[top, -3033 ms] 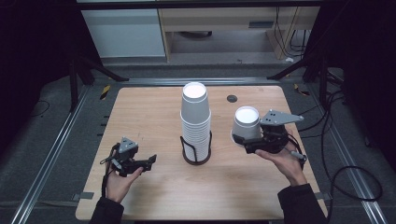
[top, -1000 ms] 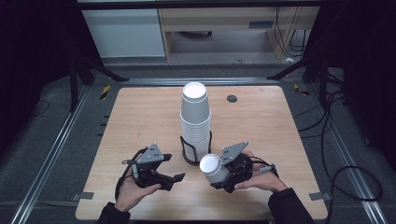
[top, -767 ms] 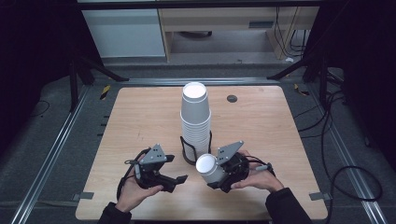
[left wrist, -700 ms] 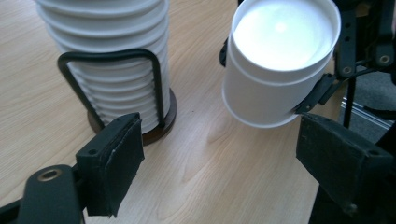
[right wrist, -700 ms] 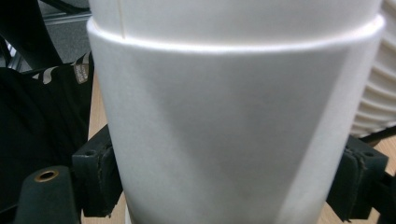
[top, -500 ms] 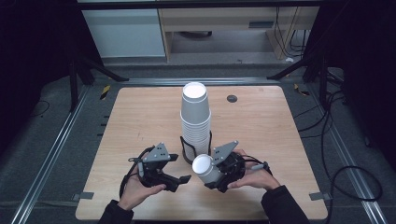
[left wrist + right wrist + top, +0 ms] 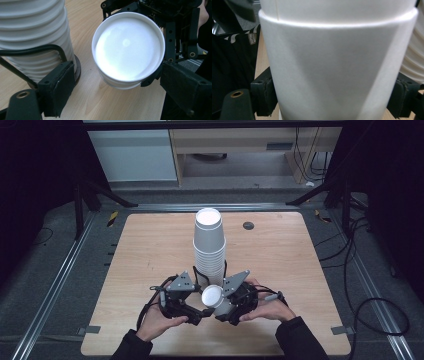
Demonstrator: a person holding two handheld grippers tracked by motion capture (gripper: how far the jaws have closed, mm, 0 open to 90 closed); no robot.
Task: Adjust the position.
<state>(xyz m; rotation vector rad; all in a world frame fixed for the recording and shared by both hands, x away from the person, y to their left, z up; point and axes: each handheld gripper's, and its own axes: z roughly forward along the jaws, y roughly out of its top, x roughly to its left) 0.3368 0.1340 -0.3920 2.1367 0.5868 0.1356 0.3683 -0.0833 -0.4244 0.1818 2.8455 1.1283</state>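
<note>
- One loose white paper cup (image 7: pixel 212 296) lies tipped on its side just in front of the tall stack of white paper cups (image 7: pixel 210 247), its open mouth turned toward the left gripper (image 7: pixel 192 312).
- The right gripper (image 7: pixel 223 309), on the near right of the stack, clamps this loose cup: in the right gripper view its two black pads press both flanks of the cup wall (image 7: pixel 337 72).
- The left gripper, on the near left of the stack, has its jaws spread apart and holds nothing; in the left gripper view the cup's round rim (image 7: pixel 128 47) sits between them, with no contact that I can make out.
- Two grippers, two hands, one stack; its cups are too many to count surely.
- The stack stands in a black wire holder with a round base (image 7: pixel 76 67) on the light wooden table (image 7: pixel 280 255).
- One small dark round disc (image 7: pixel 248 225) lies beyond the stack, to its far right.
- No readable writing anywhere.
- The left gripper view shows the cup's white inside; the right gripper view shows its outer wall.
</note>
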